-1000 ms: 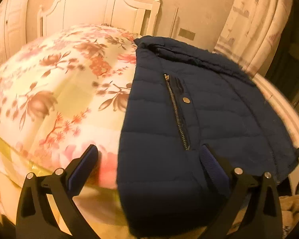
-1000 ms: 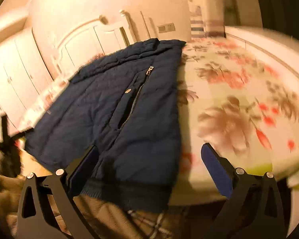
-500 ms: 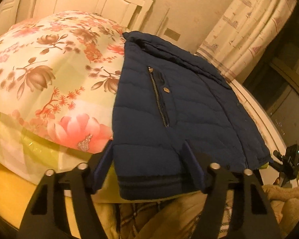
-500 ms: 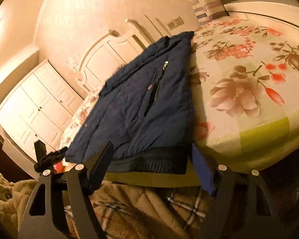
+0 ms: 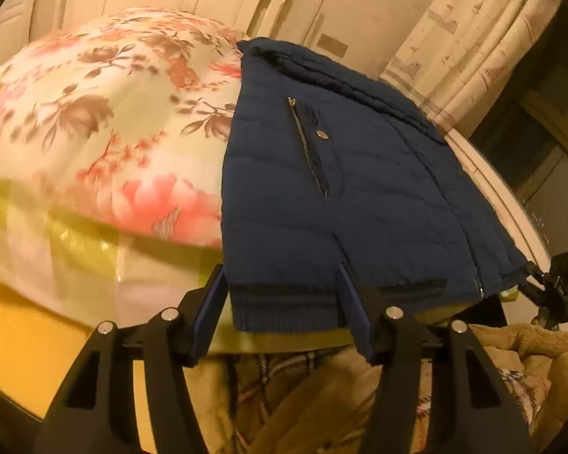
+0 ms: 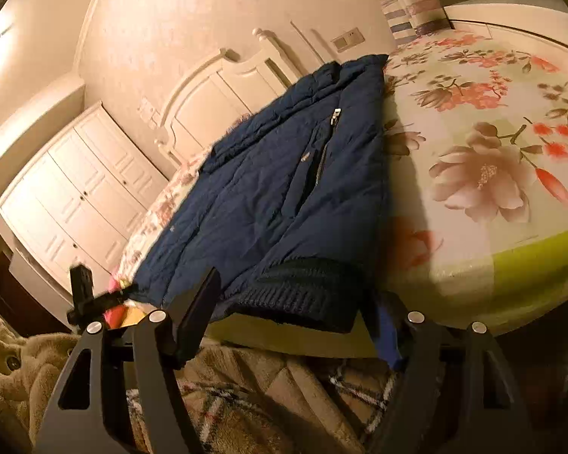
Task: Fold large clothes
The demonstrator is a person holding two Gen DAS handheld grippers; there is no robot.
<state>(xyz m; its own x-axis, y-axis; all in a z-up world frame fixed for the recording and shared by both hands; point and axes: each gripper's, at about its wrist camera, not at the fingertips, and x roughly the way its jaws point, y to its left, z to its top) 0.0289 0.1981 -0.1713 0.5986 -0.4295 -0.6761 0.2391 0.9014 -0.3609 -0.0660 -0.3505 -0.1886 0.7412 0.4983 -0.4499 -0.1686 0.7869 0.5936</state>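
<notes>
A navy quilted jacket [image 5: 340, 196] lies folded lengthwise on the floral bed, its ribbed hem [image 5: 284, 306] at the near bed edge. My left gripper [image 5: 282, 306] is open, its jaws on either side of the hem's left part, holding nothing. In the right wrist view the same jacket [image 6: 284, 189] lies with its ribbed hem [image 6: 303, 295] nearest. My right gripper [image 6: 295, 314] is open, its jaws on either side of that hem, holding nothing.
The floral bedspread [image 5: 106, 121] covers the bed beside the jacket. A white headboard [image 6: 216, 87] and wardrobe [image 6: 75, 189] stand behind. A plaid blanket [image 6: 246, 397] and brown fleece [image 5: 530, 359] lie below the bed edge. A curtain [image 5: 473, 38] hangs at right.
Both grippers have pulled back from over the jacket to the near bed edge. Their jaws have narrowed but stay open, now level with the ribbed hem.
</notes>
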